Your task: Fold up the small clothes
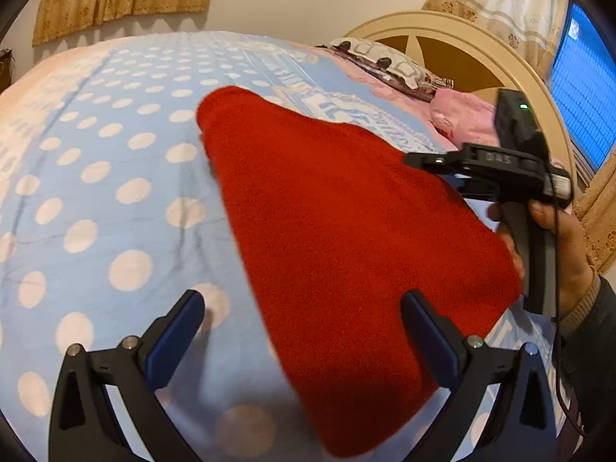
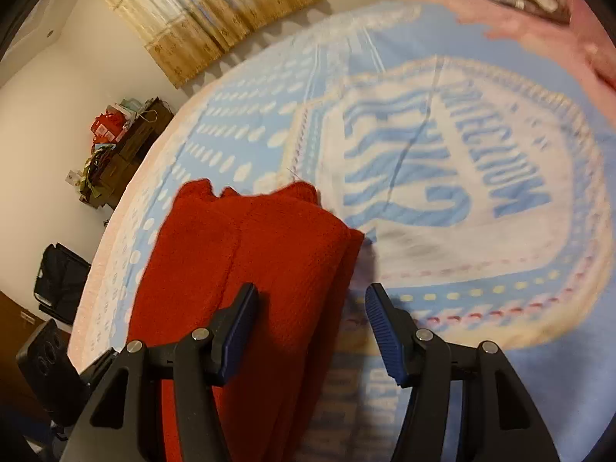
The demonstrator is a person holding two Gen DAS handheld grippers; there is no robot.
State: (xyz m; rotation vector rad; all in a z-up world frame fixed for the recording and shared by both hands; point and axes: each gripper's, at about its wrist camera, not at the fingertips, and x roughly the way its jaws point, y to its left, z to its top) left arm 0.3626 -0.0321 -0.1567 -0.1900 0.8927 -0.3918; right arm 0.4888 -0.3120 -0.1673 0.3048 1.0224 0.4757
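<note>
both fingers (image 2: 385, 331) spread apart above blurred red garment (image 2: 250, 261).

A bed (image 1: 115, 177) covered by a blue polka-dot spread carries a folded red garment (image 1: 346, 231) between and beyond the fingers, with pink bedding (image 1: 462, 115) and a patterned pillow (image 1: 385, 61) farther off.

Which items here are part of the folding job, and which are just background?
In the job: red garment, left gripper, right gripper, bedspread as work surface.
Background: pillow, pink bundle, curtains, cluttered shelf.
</note>
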